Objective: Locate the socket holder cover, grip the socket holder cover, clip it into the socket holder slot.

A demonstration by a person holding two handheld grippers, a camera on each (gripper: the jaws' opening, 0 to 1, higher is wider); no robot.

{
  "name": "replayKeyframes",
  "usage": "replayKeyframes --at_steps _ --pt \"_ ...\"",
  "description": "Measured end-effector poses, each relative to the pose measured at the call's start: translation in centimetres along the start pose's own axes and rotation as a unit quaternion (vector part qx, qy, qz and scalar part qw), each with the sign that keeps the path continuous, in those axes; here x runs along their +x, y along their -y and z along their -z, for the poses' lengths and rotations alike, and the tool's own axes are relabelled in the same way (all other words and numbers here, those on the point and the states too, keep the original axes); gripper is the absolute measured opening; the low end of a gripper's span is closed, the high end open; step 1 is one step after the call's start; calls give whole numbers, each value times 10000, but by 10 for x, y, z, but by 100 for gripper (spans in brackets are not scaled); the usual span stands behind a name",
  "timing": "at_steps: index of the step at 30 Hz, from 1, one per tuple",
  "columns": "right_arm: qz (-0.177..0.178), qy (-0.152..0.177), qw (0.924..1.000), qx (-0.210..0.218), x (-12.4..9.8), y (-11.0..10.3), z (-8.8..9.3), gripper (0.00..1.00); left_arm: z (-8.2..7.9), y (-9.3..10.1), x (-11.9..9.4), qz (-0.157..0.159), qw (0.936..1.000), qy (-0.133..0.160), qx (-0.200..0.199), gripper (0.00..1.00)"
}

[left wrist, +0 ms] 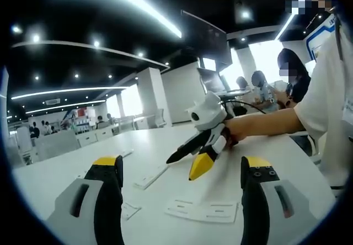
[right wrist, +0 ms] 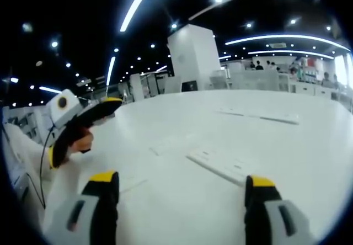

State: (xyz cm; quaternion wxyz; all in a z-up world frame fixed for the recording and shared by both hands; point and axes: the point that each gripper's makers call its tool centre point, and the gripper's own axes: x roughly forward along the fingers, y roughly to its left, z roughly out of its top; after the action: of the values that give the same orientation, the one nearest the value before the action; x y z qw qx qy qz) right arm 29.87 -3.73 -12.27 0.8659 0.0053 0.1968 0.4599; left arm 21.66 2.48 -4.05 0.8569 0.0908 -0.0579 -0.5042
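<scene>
Two grippers hang over the white table, each with jaws spread wide and nothing between them. In the left gripper view, near the left gripper, lies a flat white socket holder cover; farther left, a white socket holder. Beyond, a hand holds the right gripper. In the right gripper view, the right gripper has a white strip just ahead.

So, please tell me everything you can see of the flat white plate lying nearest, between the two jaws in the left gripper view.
The flat white rectangular plastic plate lies flat on the white table, long side across the view, between the left tool's open yellow-tipped jaws. It looks thin, with faint rectangular cut-outs in its face. Nothing grips or touches it; the right tool, held by a hand, hovers beyond it.
</scene>
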Motion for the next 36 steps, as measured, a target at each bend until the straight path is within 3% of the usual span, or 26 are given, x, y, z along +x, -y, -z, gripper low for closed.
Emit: replayKeyframes --at_steps 26,32,36 --pt "191 69 9996 -198 1 2 -7 95 -4 4 -1 157 9998 118 -43 87" --pt "105 613 9980 -141 -9 0 -32 95 -11 9 0 279 9990 296 -193 87" --pt "-2 1390 9901 -208 -22 -9 -65 95 -16 7 -2 275 9979 466 -367 87"
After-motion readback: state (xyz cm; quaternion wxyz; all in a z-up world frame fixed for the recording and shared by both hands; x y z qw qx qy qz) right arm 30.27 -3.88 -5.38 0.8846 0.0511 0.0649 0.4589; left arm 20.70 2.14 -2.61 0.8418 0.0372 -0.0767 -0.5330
